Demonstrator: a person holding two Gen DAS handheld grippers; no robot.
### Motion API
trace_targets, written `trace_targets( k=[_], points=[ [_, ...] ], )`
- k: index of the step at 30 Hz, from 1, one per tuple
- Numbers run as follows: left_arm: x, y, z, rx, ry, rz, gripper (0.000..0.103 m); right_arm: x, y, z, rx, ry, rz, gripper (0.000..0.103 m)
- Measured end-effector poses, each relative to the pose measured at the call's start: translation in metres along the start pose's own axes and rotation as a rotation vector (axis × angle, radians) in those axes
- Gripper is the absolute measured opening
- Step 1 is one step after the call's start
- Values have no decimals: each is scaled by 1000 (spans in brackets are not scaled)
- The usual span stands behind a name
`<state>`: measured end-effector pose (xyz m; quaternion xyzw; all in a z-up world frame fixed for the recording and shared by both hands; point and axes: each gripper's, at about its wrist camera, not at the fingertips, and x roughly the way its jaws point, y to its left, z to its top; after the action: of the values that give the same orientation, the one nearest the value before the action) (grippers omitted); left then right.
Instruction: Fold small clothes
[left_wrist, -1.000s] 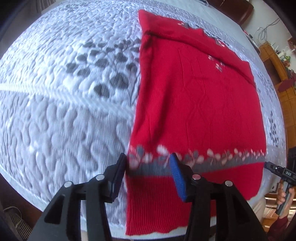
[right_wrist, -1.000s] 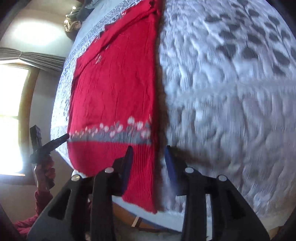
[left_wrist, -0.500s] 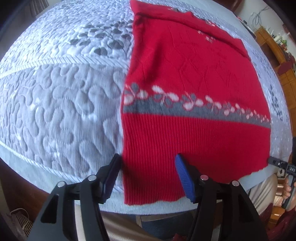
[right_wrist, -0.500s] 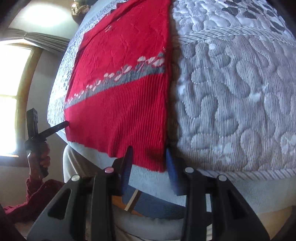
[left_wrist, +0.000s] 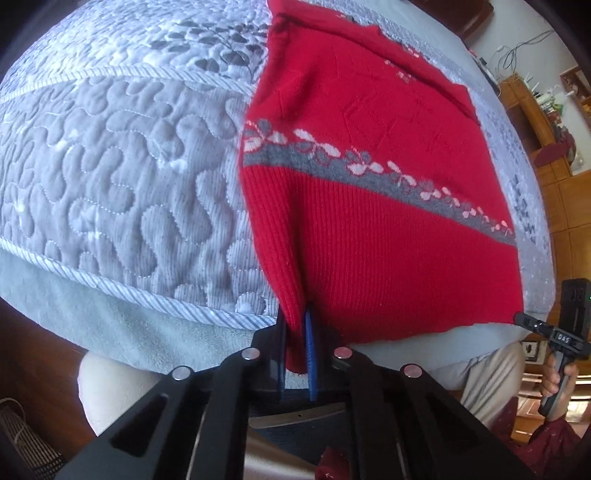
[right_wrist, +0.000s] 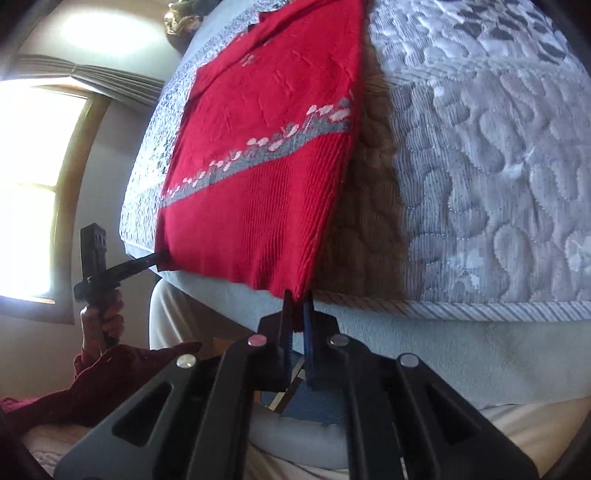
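Observation:
A red knit sweater (left_wrist: 369, 155) with a grey band of white flowers lies flat on a quilted bed, its hem at the near edge. My left gripper (left_wrist: 295, 325) is shut on the hem's left corner, which bunches between the jaws. In the right wrist view the sweater (right_wrist: 266, 147) shows again, and my right gripper (right_wrist: 297, 306) is shut on the hem's right corner, lifted slightly off the quilt. Each gripper also appears in the other's view, at the far hem corner: the right one (left_wrist: 524, 320) and the left one (right_wrist: 157, 258).
The grey-white quilted bedspread (left_wrist: 110, 166) covers the bed, with a striped piped edge (right_wrist: 480, 310) along the front. A wooden cabinet (left_wrist: 554, 129) stands at the far right. A bright window (right_wrist: 33, 184) is on the left wall.
Both grippers drew back to the near hem, then closed on its two corners. The right corner now rises off the quilt.

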<state>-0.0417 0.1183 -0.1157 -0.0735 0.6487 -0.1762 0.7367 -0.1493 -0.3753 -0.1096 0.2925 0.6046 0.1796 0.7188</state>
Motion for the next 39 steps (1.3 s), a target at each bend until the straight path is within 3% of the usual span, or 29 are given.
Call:
trace_targets(
  k=[8,12,16,19,24,33,35,38,39],
  points=[
    [-2,24,-3,-41,18,10,8,-13,-21,-4,42,13,-99,3],
    [-13,16,3,-35,14,6,7,-13,-14,-3,35,13,-67,3],
    [-28,6,27,-49,-16,-22,7,-25,-2,14,41,-19,20,3],
    [-46,6,50,-60,-53,-75,7,-38,5,40,47,-52,71,3],
    [-51,-7,99,-38,-95,-59,7,-47,4,96,65,-87,66,3],
    [3,-16,186,-91,-58,-2,8,-19,-22,187,126,-47,3,4],
    [13,-12,194,-106,-51,25,10,-11,-26,202,123,-42,-53,9],
    [13,-5,204,-135,-64,54,21,-12,-31,212,96,-57,-122,24],
    [9,-4,205,-131,-80,85,27,-13,-31,212,84,-62,-122,25]
  ],
)
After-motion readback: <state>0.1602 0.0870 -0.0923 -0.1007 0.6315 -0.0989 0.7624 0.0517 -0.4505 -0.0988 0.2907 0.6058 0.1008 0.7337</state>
